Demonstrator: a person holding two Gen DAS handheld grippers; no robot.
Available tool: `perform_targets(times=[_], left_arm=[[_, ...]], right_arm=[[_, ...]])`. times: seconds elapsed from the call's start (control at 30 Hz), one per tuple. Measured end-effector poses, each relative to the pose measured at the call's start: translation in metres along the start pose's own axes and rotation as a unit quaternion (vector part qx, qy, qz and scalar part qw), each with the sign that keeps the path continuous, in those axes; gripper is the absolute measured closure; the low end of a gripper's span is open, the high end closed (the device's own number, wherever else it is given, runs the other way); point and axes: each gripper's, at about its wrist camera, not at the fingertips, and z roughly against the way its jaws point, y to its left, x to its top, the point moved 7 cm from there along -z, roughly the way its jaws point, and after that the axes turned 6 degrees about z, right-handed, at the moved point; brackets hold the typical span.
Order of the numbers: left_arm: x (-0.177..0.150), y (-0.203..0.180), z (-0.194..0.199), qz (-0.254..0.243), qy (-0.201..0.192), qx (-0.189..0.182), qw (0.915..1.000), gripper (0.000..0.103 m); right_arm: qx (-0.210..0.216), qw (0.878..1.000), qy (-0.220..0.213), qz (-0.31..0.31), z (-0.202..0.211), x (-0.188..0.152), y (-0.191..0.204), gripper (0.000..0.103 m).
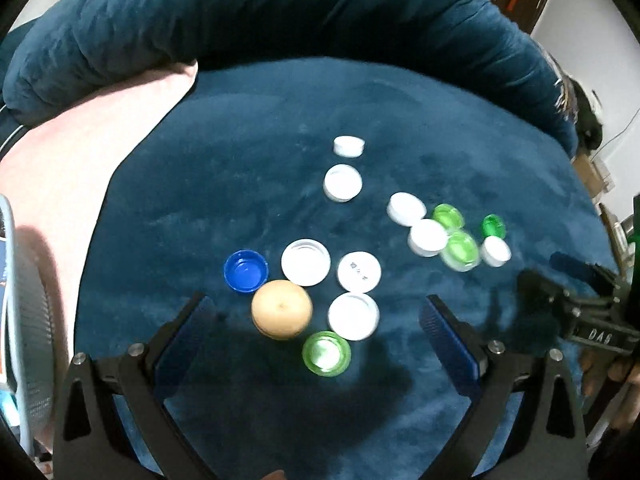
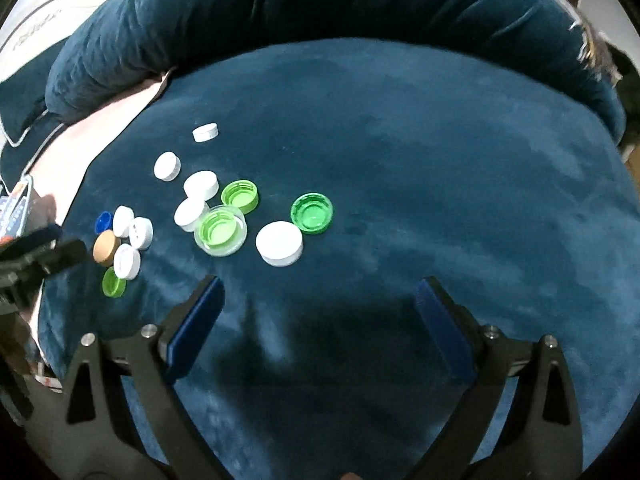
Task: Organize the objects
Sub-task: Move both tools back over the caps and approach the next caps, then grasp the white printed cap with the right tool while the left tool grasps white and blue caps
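- Surface: a dark blue plush cushion [image 1: 260,160] carries scattered bottle caps in 2 loose groups; no container or sorting spot is visible.
- Left gripper [image 1: 316,312]: jaws spread wide, holding nothing, hovering just above the near group.
- Near group: a tan cap [image 1: 282,314], a blue cap [image 1: 245,271], a pale green cap [image 1: 326,353] and 3 white caps, of which 1 [image 1: 353,315] lies between the green and tan ones. Tan and blue are almost touching.
- Right gripper [image 2: 318,306]: likewise released and empty, poised over bare cushion, with the large white cap [image 2: 279,243] and the dark green cap [image 2: 312,213] just ahead.
- Far group: a light green cap nested in a clear lid [image 2: 220,231] touches a white neighbour.
- Judgement: the step in hand appears to be choosing a cap to pick; sorting looks barely begun.
- Recommendation: take an outlying cap first, such as the pale green one; centre the jaws across its rim, descend squarely, and close gently, as the soft pile may let a cap tilt or sink.
- Risk: crowded neighbours may be nudged.
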Motion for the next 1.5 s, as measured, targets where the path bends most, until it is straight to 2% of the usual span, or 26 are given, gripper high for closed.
perform_targets(times=[0.3,0.47,0.6,0.8,1.17,1.33,1.5], left_arm=[[0.002,0.021,-0.02,0.02,0.008,0.007,0.9997,0.001],[0.0,0.031,-0.027,0.049,0.019,-0.001,0.9986,0.001],[0.001,0.033,-0.027,0.049,0.013,0.002,0.9987,0.001],[-0.003,0.035,-0.034,0.052,0.025,0.006,0.9983,0.001],[-0.005,0.036,-0.043,0.06,0.035,0.007,0.9976,0.001],[-0.004,0.036,-0.045,0.058,0.037,0.006,0.9976,0.001],[-0.005,0.036,-0.045,0.059,0.038,0.006,0.9975,0.001]], right_arm=[[0.003,0.999,0.031,-0.015,-0.05,0.007,0.005,0.006],[0.0,1.0,0.024,-0.021,-0.052,0.007,0.003,0.006],[-0.01,1.0,0.005,-0.022,-0.05,0.011,0.007,0.007],[-0.003,1.0,0.023,-0.021,-0.066,0.011,0.01,0.0],[0.0,0.999,0.027,-0.031,-0.073,0.015,0.007,0.0],[-0.035,0.999,0.019,-0.023,-0.075,0.012,0.011,0.0],[-0.024,0.999,0.02,-0.025,-0.074,0.011,0.008,0.0]])
